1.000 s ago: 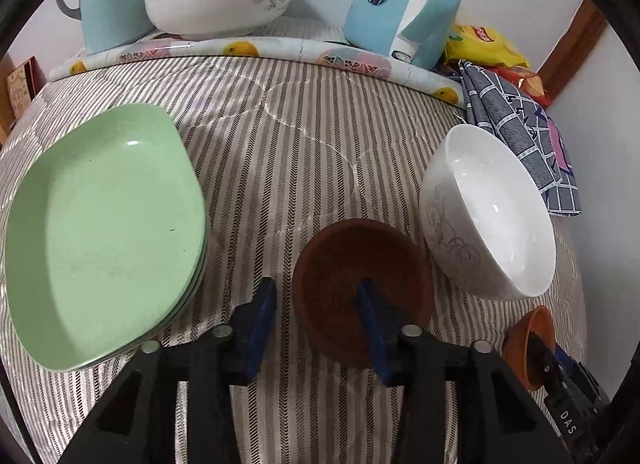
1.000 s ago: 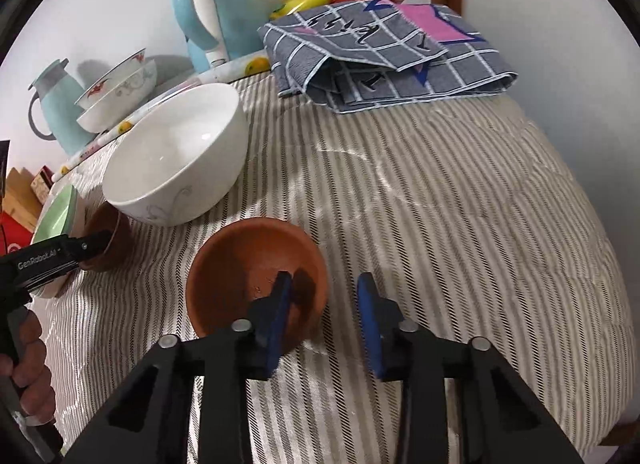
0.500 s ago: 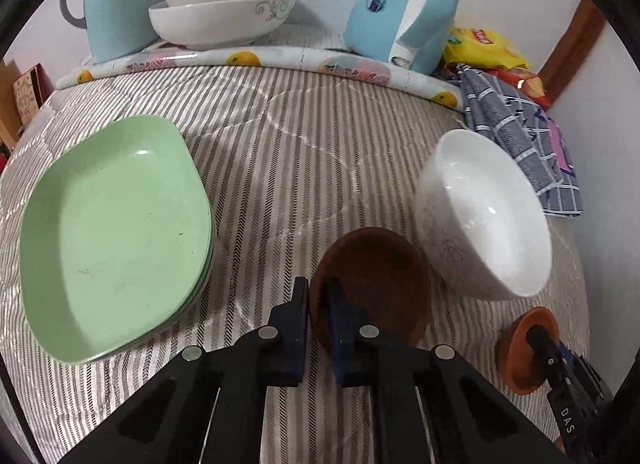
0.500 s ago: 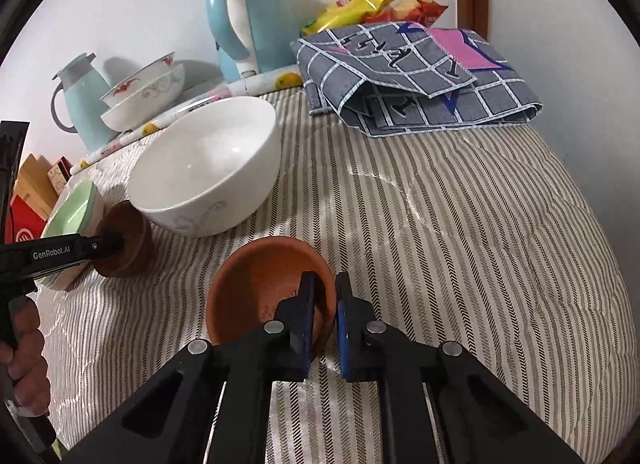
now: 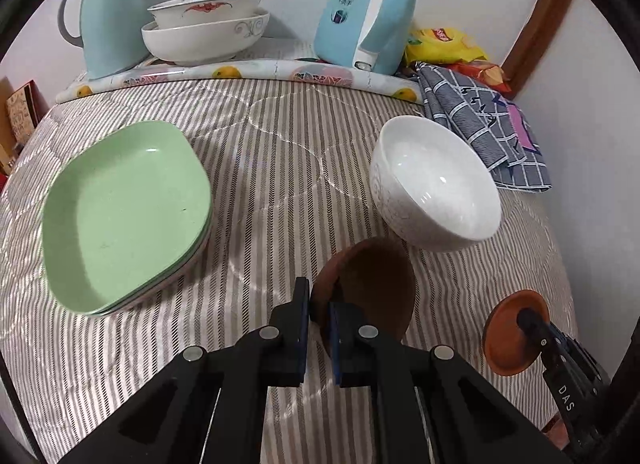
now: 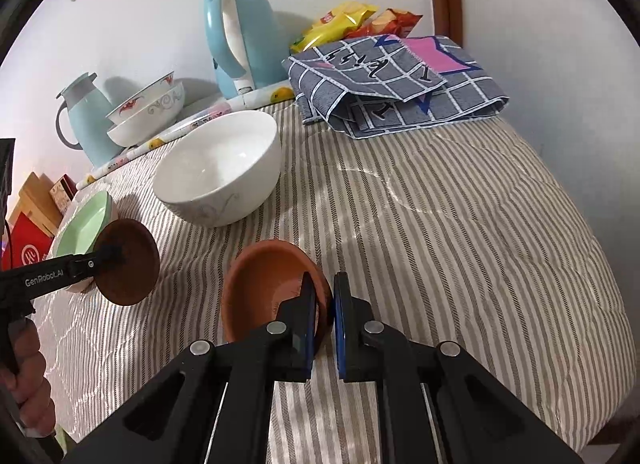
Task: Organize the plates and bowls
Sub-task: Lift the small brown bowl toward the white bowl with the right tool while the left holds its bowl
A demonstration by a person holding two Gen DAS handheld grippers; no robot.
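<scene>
My left gripper [image 5: 320, 314] is shut on the rim of a dark brown bowl [image 5: 372, 288] and holds it tilted above the striped cloth; it also shows in the right wrist view [image 6: 128, 262]. My right gripper [image 6: 325, 304] is shut on the rim of an orange-brown bowl [image 6: 268, 292], lifted and tilted; it shows in the left wrist view [image 5: 508, 340]. A large white bowl [image 5: 436, 184] [image 6: 218, 166] stands between and beyond them. A stack of green plates [image 5: 124, 212] [image 6: 82, 224] lies to the left.
At the back stand a pale blue jug [image 5: 108, 12], two stacked white bowls [image 5: 204, 30] and a blue kettle [image 5: 364, 12] behind a rolled fruit-print mat [image 5: 240, 74]. A folded checked cloth [image 6: 396, 80] and snack bags [image 6: 352, 20] lie at the right. The table edge falls off at the right.
Both grippers closed on the rims of their brown bowls and lifted them off the cloth, tilting them. Both cameras have risen and pulled back.
</scene>
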